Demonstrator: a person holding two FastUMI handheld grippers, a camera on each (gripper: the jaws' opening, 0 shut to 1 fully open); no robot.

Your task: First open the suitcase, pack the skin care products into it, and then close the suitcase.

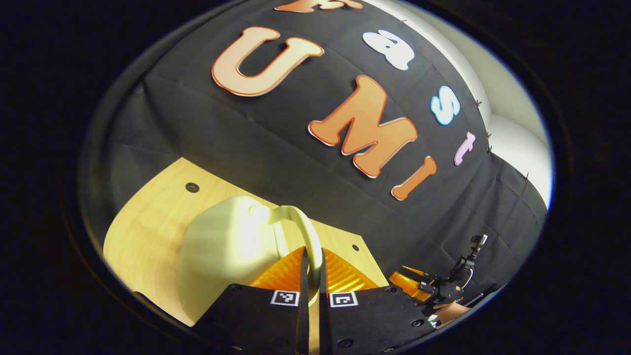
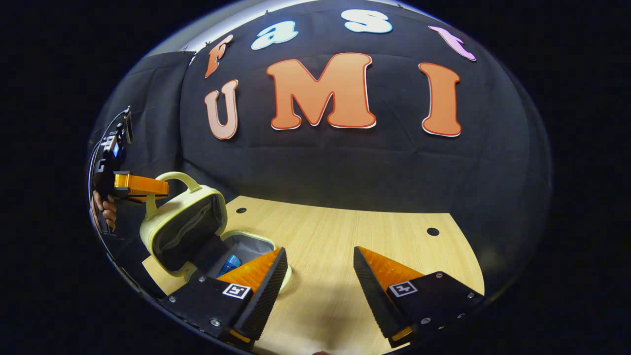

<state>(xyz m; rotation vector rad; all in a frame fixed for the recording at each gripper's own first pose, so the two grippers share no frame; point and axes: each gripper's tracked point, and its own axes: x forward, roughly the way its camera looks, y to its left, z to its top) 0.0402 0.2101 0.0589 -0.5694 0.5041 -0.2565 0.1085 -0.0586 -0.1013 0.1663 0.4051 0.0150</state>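
Left gripper view: I see my left gripper (image 1: 311, 266) with its fingers (image 1: 301, 276) pressed nearly together on the pale looped handle (image 1: 300, 224) of the suitcase (image 1: 222, 246); the strap runs down into the narrow slot between them.
Suitcase from the left: its cream lid fills the near middle, seen from the outside and blurred, standing up over the wooden bench (image 1: 148, 231).
Far right of that view: I can make out the right gripper (image 1: 419, 281) low at the edge, with a bit of a hand (image 1: 448, 311) under it.
Right gripper view: my right gripper (image 2: 320, 268) has its fingers (image 2: 266, 286) spread wide, nothing between them, over bare bench (image 2: 345, 236).
Suitcase from the right: the suitcase (image 2: 182, 227) sits at the near left corner of the bench, its lid tilted up and back so the dark lining with a zipped pocket faces me; the grey-lined base (image 2: 249, 246) lies open beside my left-hand finger.
Skin care product: a blue item (image 2: 229, 263) lies inside the base, partly hidden behind the finger; I cannot tell its kind.
Left gripper from the right: the left gripper (image 2: 165, 187) reaches in from the far left, its tips at the handle (image 2: 180, 177) on top of the raised lid, a hand (image 2: 101, 207) gripping it.
Bench: light wood with small round holes (image 2: 433, 231).
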